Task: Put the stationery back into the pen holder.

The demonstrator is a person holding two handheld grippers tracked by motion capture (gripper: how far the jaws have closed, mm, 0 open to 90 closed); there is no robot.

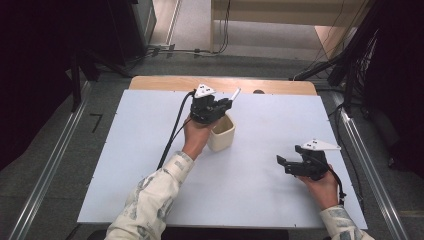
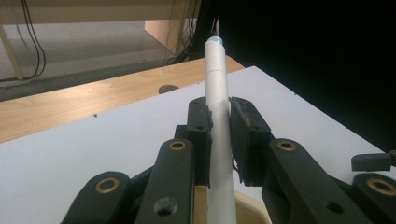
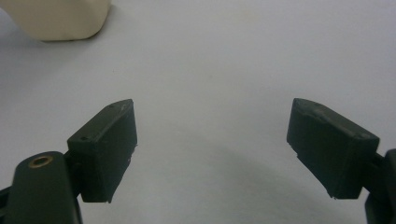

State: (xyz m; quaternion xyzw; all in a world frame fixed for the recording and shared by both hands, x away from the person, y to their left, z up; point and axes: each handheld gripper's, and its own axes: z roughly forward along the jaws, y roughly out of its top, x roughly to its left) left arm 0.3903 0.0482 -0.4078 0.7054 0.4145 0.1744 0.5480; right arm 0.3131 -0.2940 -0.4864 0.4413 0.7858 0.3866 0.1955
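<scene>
Here the left gripper (image 2: pixel 218 123) pinched a white pen (image 2: pixel 217 112) between its jaws, tip pointing away, just above the cream cup (image 1: pixel 221 133) on the white table (image 1: pixel 260 165). The right gripper (image 3: pixel 212 149) sat well apart, jaws wide and empty, perhaps resting on the table.

One white pen (image 2: pixel 218 116), one cream cup (image 1: pixel 221 133), two grippers, and one white table (image 1: pixel 265 150).
</scene>
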